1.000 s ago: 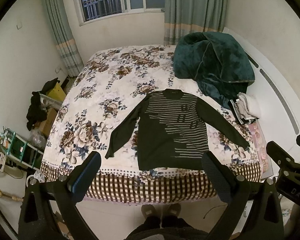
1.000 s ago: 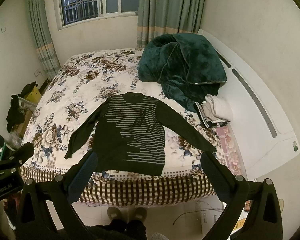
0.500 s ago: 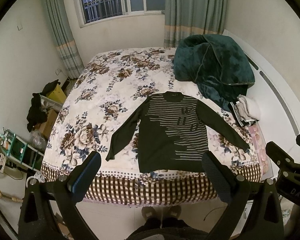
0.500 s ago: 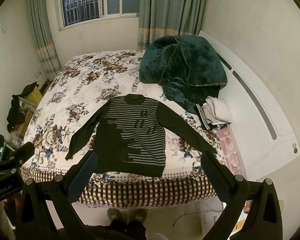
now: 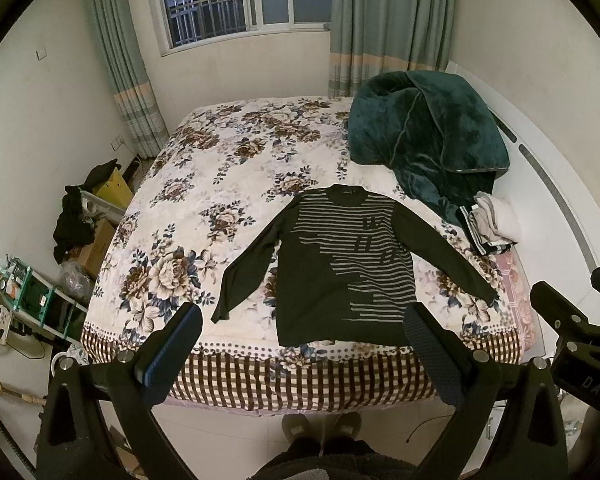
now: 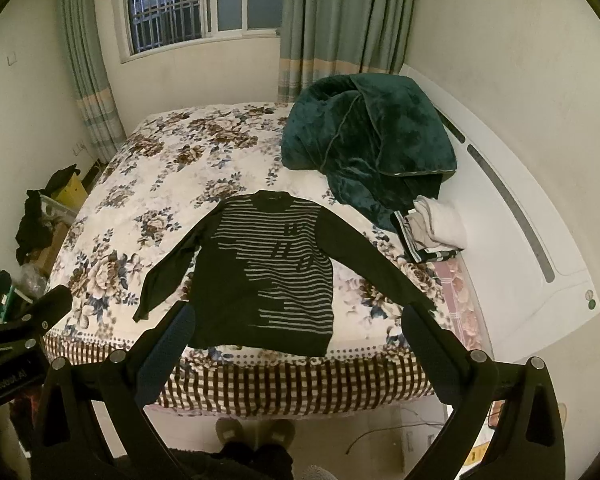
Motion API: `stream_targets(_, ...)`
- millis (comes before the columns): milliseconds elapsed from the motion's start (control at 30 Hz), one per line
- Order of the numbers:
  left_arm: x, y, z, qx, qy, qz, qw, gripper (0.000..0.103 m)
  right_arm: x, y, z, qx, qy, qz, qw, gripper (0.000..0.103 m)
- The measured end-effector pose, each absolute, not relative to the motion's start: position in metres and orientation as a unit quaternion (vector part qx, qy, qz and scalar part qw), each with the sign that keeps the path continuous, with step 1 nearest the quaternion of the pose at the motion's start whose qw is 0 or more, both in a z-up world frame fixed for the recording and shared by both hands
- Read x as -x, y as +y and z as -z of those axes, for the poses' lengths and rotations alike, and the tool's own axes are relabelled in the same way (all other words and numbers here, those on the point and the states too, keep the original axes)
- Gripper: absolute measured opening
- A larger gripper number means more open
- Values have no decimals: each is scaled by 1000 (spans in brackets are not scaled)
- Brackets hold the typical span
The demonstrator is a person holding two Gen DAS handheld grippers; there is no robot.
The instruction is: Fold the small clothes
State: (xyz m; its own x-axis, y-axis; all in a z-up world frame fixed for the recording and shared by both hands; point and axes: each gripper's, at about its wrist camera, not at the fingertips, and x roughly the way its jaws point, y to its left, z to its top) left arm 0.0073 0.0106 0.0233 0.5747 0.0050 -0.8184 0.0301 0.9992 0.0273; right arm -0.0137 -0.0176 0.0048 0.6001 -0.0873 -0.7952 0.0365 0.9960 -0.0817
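A dark long-sleeved sweater with grey stripes (image 5: 340, 268) (image 6: 260, 272) lies flat on the floral bed (image 5: 204, 216) (image 6: 140, 200), face up, both sleeves spread out and its hem near the bed's front edge. My left gripper (image 5: 300, 344) is open and empty, held in the air short of the bed's front edge. In the right wrist view my right gripper (image 6: 296, 340) is open and empty at about the same height. Each gripper shows at the edge of the other's view. Neither touches the sweater.
A crumpled dark green blanket (image 5: 424, 136) (image 6: 372, 140) lies at the bed's far right. Folded clothes (image 5: 492, 224) (image 6: 432, 228) are stacked by the white headboard (image 6: 520, 216). Boxes and clutter (image 5: 80, 220) fill the floor at the left. A person's slippered feet (image 5: 320, 428) stand below.
Both views have drifted slightly, so the bed and sweater sit a little lower in the frames. Both grippers stay open. The sweater has not moved.
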Motion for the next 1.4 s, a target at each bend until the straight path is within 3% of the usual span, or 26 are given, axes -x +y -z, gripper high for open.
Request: stream_targets(1400,-37,11,-21,-18,455,10,890,103,13,-13,-5,28,439,34,897,103)
